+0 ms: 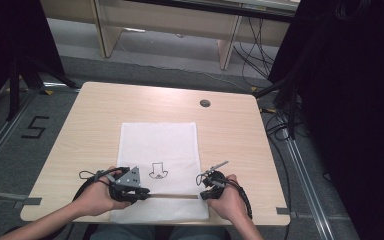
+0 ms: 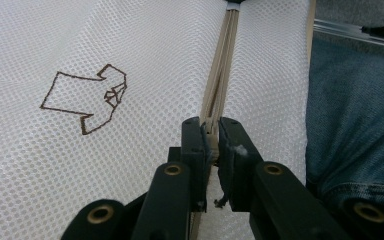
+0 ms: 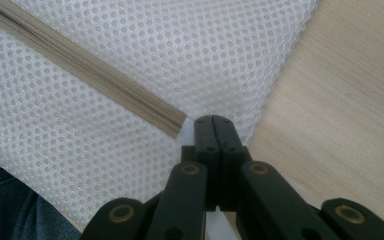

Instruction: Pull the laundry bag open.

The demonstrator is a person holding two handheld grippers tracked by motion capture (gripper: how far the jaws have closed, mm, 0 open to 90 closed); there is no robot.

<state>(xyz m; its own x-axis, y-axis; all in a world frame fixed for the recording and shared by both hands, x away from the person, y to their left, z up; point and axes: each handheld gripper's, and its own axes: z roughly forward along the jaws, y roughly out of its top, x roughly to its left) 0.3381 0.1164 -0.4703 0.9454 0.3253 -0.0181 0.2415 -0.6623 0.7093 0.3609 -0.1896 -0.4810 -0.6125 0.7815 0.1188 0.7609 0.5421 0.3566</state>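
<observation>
- Two hand-held grippers work at the near edge of a light wooden table [image 1: 80,130], one at each end of a zipper.
- Laundry bag: a white mesh bag [image 1: 159,142] lies flat on the table, centred, with its near end reaching the table's near edge. A brown outline drawing of a shirt [image 1: 158,170] is printed on the mesh, above the zipper line.
- Zipper: a beige zipper [image 1: 172,196] runs crosswise over the near part of the bag, between the two grippers. In the left gripper view its two tapes part slightly just ahead of the jaws and come together farther off.
- Left gripper [image 1: 141,192]: held in the person's left hand [image 1: 96,197] at the bag's left side. Its jaws are pressed in on a small beige piece at the zipper's end, seemingly the zipper pull [image 2: 210,131]. The mesh lies on both sides of the jaws.
- Right gripper [image 1: 203,194]: held in the person's right hand [image 1: 228,201] at the bag's right edge. In the right gripper view its jaws are pressed together on the white fabric just past the zipper's end, near the bag's corner, with bare table beyond.
- Blue denim of the person's legs [image 2: 355,125] shows beyond the table's near edge in both gripper views.
</observation>
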